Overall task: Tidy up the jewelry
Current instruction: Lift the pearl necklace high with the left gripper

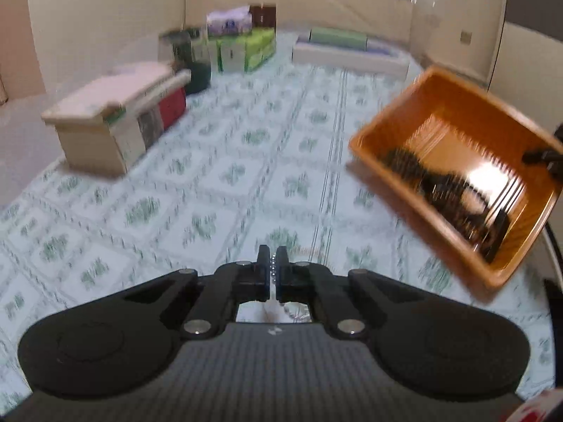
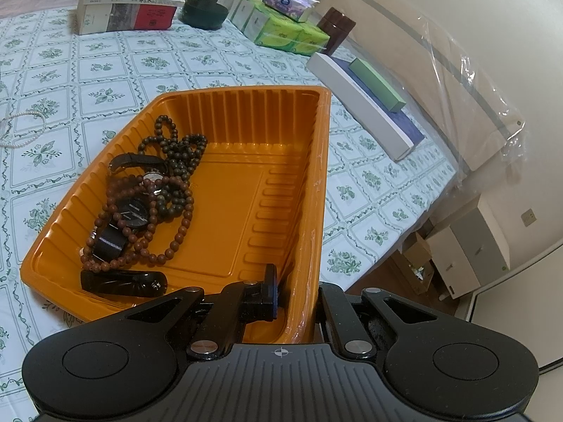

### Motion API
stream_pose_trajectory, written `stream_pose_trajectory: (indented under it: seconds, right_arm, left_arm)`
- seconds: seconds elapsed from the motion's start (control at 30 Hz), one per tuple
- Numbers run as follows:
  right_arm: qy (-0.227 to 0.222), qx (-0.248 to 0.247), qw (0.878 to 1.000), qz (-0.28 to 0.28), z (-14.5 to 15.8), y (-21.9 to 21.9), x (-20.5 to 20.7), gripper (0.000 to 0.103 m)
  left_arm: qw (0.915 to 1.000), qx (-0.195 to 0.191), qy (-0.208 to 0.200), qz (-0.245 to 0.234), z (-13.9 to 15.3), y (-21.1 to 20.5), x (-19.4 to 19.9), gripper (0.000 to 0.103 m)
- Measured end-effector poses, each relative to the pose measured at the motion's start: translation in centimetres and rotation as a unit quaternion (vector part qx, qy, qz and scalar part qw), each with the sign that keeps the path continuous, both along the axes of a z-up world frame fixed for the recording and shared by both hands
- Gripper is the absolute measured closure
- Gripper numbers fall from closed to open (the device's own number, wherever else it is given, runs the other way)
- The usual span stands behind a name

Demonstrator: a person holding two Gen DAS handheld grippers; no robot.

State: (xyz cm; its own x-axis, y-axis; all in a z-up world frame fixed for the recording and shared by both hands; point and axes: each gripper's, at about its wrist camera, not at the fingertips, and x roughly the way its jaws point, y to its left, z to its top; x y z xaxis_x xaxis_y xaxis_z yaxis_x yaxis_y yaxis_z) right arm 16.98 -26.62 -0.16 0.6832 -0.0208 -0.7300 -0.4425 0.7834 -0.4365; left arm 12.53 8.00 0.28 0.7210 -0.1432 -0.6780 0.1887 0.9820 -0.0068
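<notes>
An orange plastic tray (image 2: 246, 119) is held tilted above the table by my right gripper (image 2: 295, 292), which is shut on its near right wall. Inside lie brown bead strands (image 2: 176, 225), dark bead strands (image 2: 176, 154), a black watch (image 2: 133, 211) and a black case (image 2: 123, 283). My left gripper (image 1: 271, 263) is shut on a white pearl strand (image 1: 271, 267) that hangs below the jaws. The tray also shows blurred in the left wrist view (image 1: 394, 116), to the right of the left gripper. A pearl strand (image 2: 24, 119) shows at the left edge of the right wrist view.
A floral tablecloth (image 2: 105, 70) covers the table. At the back stand stacked books (image 2: 126, 3), a dark glass jar (image 2: 211, 0), green tissue packs (image 2: 281, 31), a brown cup (image 2: 337, 28) and a flat white box (image 2: 359, 105) with a green box (image 2: 380, 84) on it.
</notes>
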Motion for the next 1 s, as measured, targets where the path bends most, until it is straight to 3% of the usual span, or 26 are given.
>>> stream_pose_trajectory:
  seconds: [0.47, 0.77, 1.0]
  right_arm:
    - [-0.001, -0.001, 1.0, 0.001, 0.1, 0.1, 0.0, 0.098]
    - [-0.003, -0.003, 1.0, 0.004, 0.2, 0.3, -0.3, 0.098]
    - [-0.003, -0.003, 1.0, 0.003, 0.2, 0.3, -0.3, 0.098]
  left_arm:
    - [0.9941, -0.023, -0.098, -0.039, 9.9, -0.9, 0.8, 0.101]
    - [0.9878, -0.04, -0.126, -0.083, 12.9, -3.8, 1.4, 0.101]
    - [0.9781, -0.076, -0.14, -0.134, 14.7, -8.2, 2.4, 0.101]
